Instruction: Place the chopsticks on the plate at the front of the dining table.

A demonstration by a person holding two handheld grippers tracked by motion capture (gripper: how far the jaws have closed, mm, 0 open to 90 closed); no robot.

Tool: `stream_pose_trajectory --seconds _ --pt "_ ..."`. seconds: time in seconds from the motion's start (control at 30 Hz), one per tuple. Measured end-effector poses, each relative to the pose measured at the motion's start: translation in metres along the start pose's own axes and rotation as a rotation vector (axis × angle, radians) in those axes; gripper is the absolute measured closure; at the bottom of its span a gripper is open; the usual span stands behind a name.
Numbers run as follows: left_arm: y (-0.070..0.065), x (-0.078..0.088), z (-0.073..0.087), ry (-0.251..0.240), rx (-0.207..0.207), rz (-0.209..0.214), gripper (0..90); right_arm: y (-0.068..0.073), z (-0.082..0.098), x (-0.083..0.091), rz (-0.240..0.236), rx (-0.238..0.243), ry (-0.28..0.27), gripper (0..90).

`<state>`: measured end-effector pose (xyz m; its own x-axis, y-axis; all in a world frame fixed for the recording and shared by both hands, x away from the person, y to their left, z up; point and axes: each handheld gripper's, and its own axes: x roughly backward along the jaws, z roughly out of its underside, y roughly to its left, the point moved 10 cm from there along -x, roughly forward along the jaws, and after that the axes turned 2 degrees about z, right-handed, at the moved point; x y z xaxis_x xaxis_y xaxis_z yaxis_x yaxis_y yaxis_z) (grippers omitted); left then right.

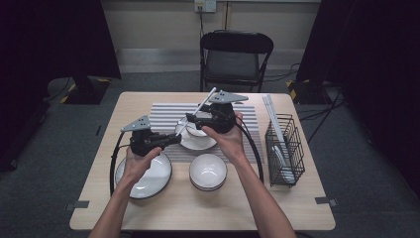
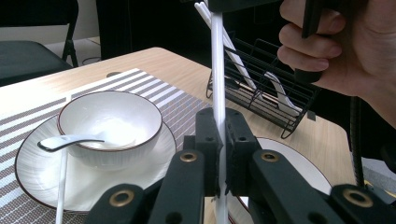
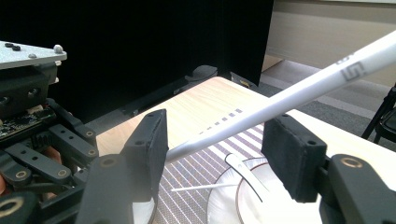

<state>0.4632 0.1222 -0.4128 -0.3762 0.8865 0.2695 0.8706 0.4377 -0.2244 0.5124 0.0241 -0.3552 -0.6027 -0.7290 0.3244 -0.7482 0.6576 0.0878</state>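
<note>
Left claw (image 2: 219, 154) clamped on a white chopstick (image 2: 217, 70). Right claw (image 3: 215, 154), jaws apart, straddles that chopstick loosely; bowl (image 2: 109, 123) sits below.

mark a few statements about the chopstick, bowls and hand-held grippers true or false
1. The left hand-held gripper is shut on a white chopstick. True.
2. The right hand-held gripper clamps the chopstick tightly. False: its jaws stand apart, with the chopstick passing between them, clear of the right-hand pad.
3. A white spoon lies in the bowl on the saucer. True.
4. The wire basket stands at the table's left edge. False: in the high view it stands at the right edge.
5. The striped placemat carries the saucer with its bowl. True.
6. The second bowl holds a spoon as well. False: it looks empty.
</note>
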Motion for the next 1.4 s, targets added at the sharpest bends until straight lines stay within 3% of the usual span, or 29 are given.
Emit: stream_pose_trajectory --seconds 1.17,1.4 --pt "-0.002 -0.004 0.002 0.017 -0.006 -0.008 86.1 -0.017 0.016 0.005 0.028 -0.031 0.021 34.0" --pt "0.000 -0.001 0.001 0.006 -0.003 -0.011 86.1 -0.019 0.019 0.008 0.023 -0.051 0.019 26.3"
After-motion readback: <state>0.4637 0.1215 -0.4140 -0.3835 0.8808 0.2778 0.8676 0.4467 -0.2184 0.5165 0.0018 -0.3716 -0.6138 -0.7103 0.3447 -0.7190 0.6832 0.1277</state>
